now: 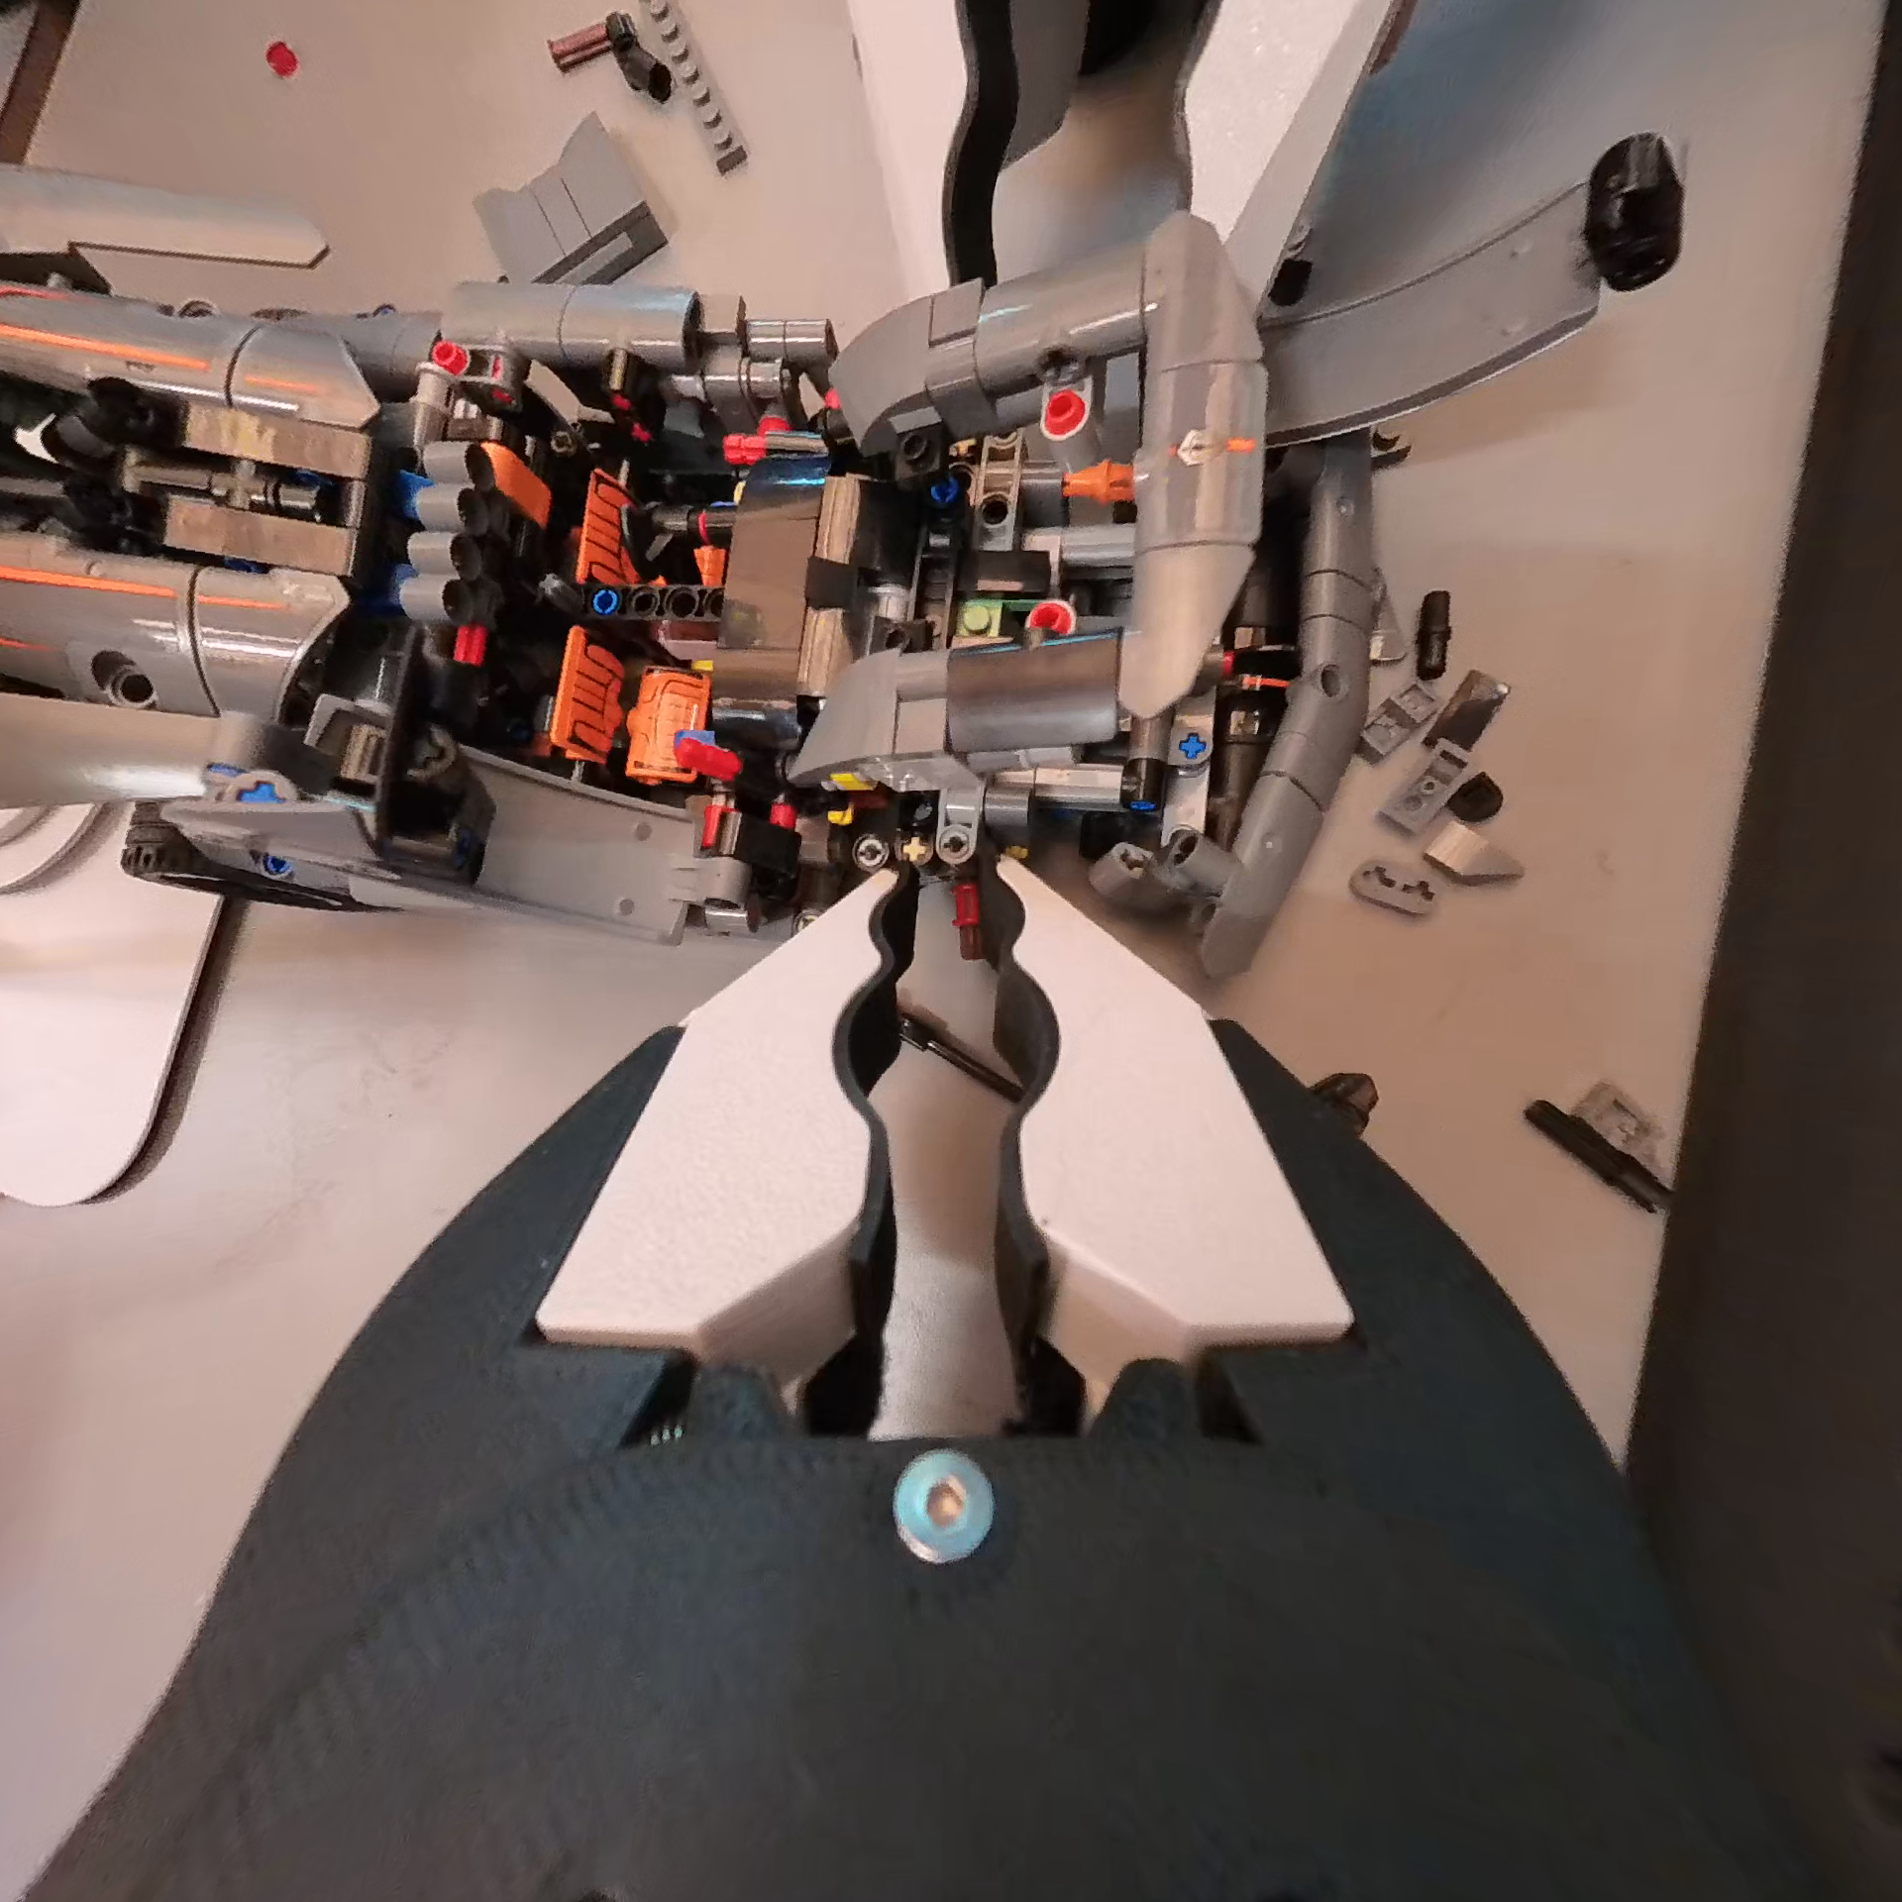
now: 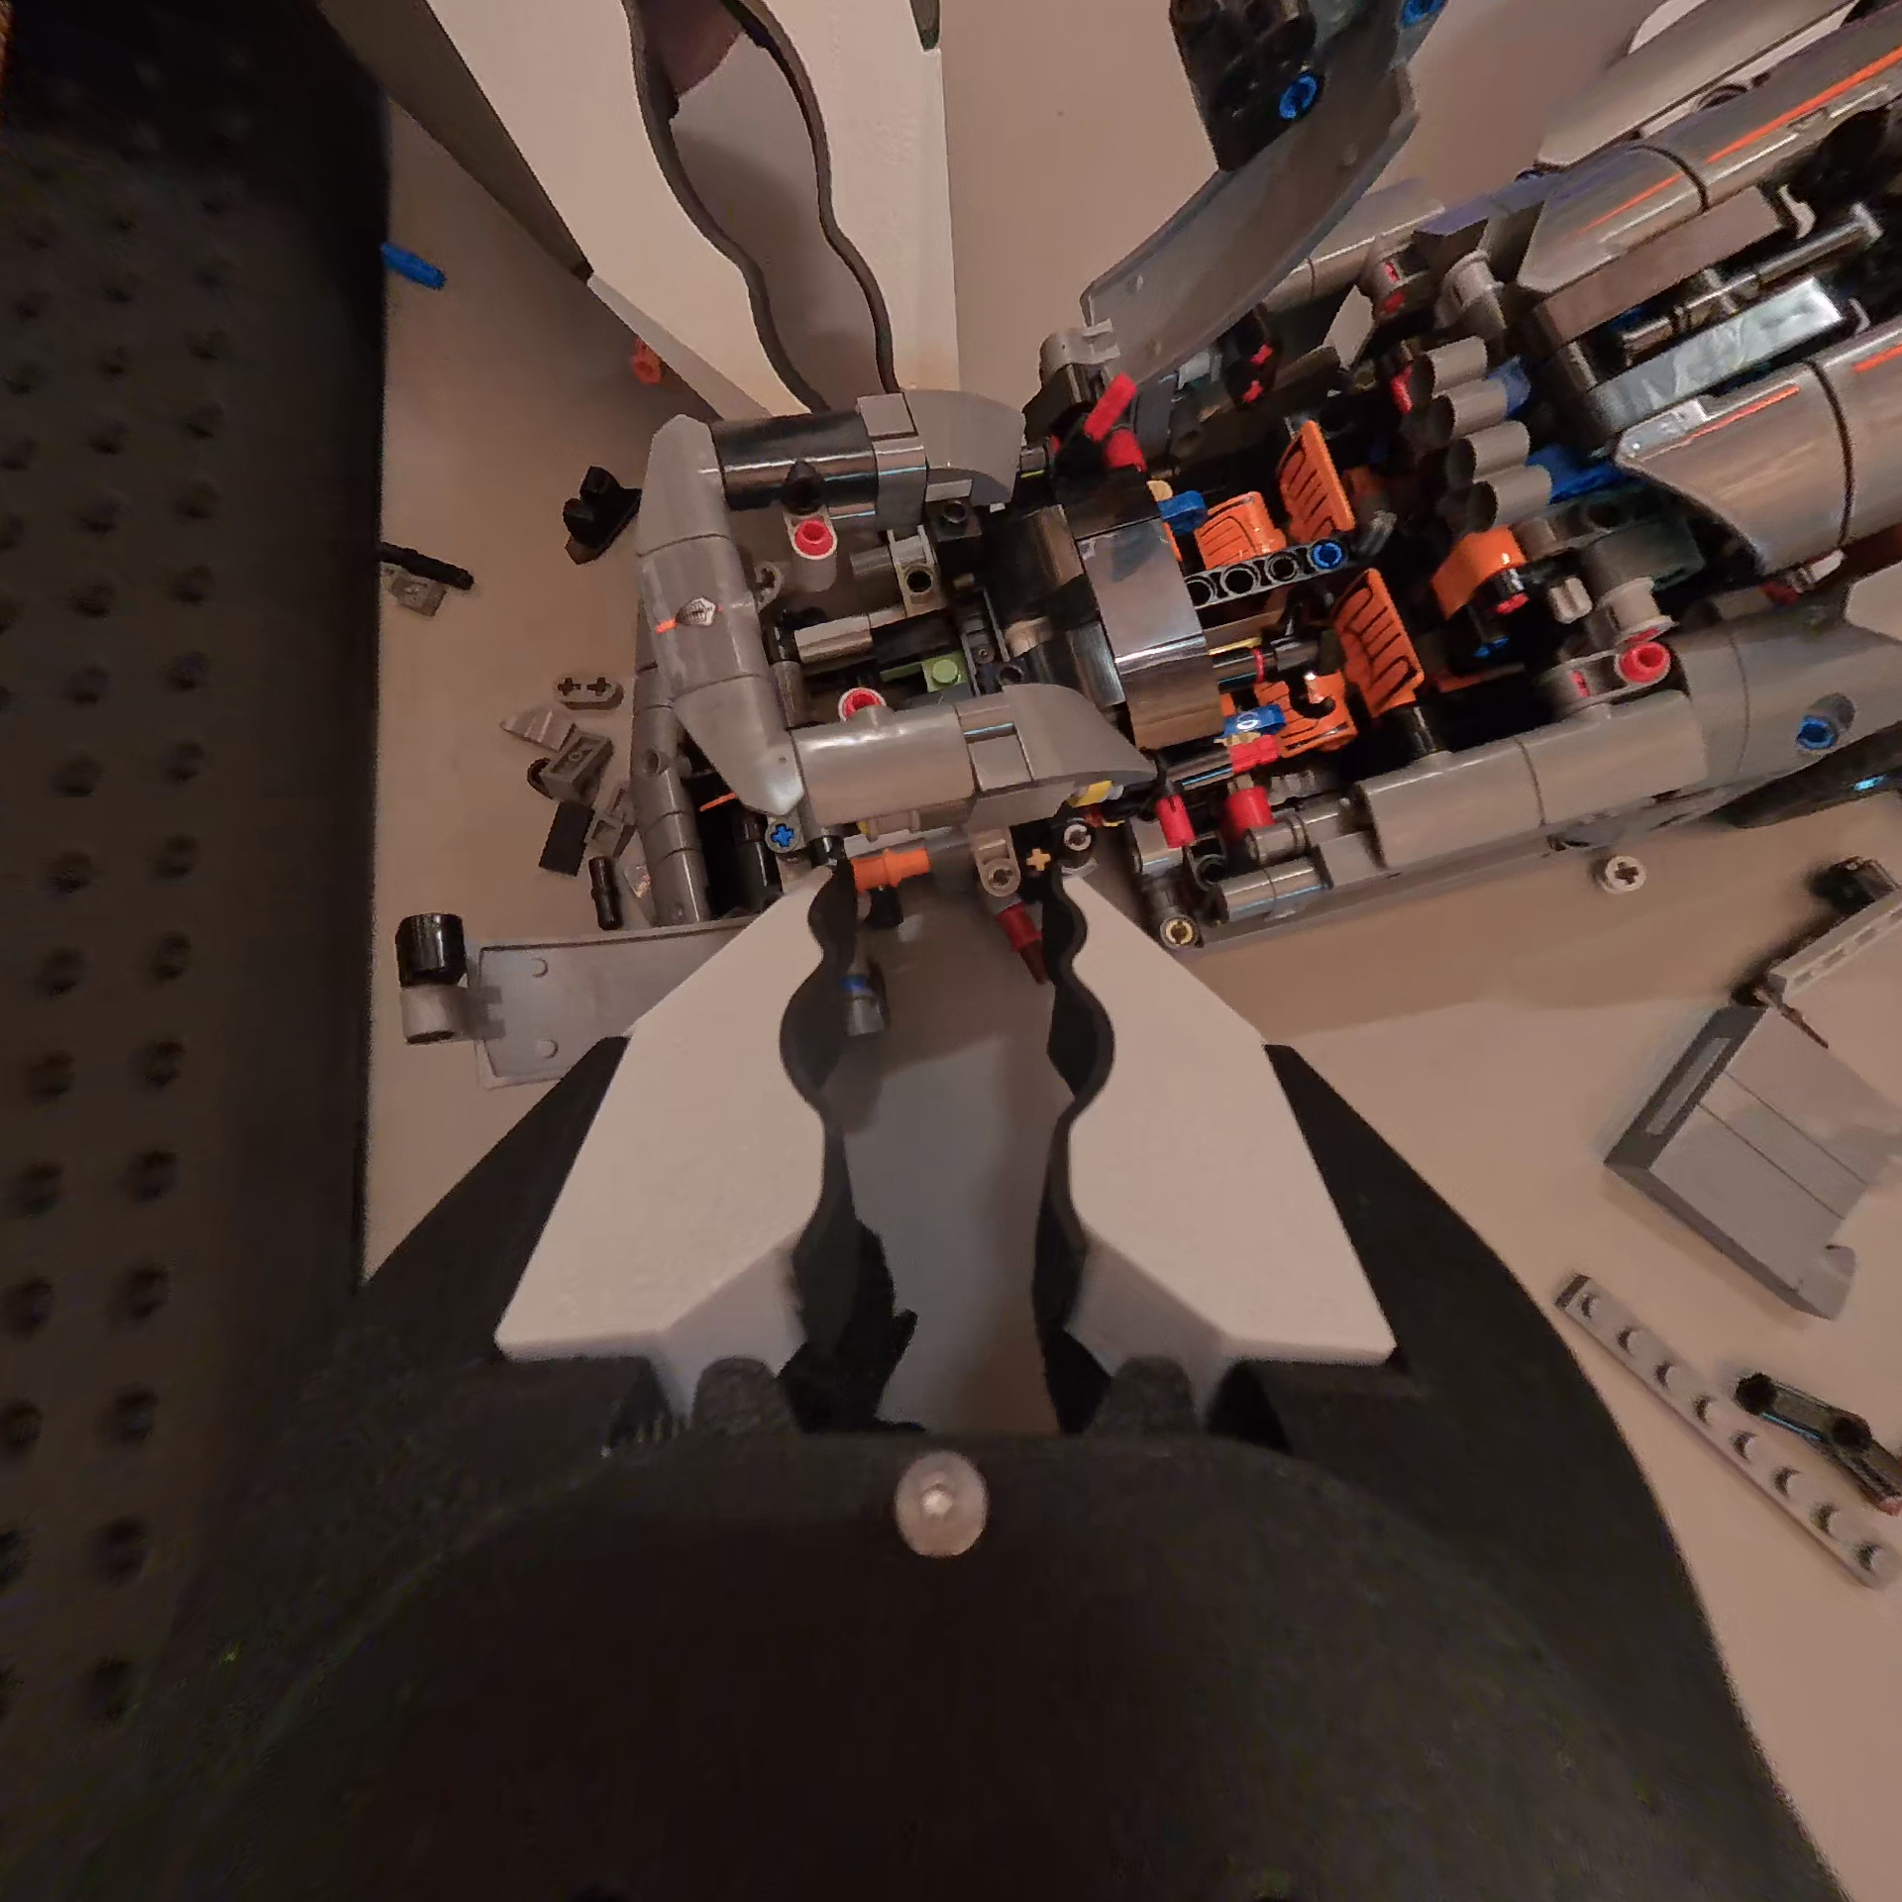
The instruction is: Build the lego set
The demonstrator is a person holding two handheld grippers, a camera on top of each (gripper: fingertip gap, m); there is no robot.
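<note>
The lego model point(image 1: 782, 576), a grey vehicle with orange and black parts inside, lies on the pale table; it also shows in the right wrist view point(image 2: 1132, 638). My left gripper point(image 1: 942, 873) is closed narrowly on the model's near side edge, with a red pin point(image 1: 965, 906) hanging between the pads. My right gripper point(image 2: 952, 880) is at the opposite side edge. Its jaws stand apart around an orange pin point(image 2: 890, 865) and a grey connector point(image 2: 994, 863). Each gripper shows at the top of the other's view.
Loose grey and black pieces point(image 1: 1441, 762) lie right of the model. A grey panel point(image 2: 1750, 1153) and a long studded plate point(image 2: 1729, 1431) lie on the table to the right in the right wrist view. A dark studded surface point(image 2: 154, 823) borders the table on its left. Left tips to right tips: about 8 cm. My right gripper is the nearer one to the long studded plate point(image 2: 1729, 1431): about 15 cm, against 25 cm. It is also in sight in the left wrist view point(image 1: 680, 56).
</note>
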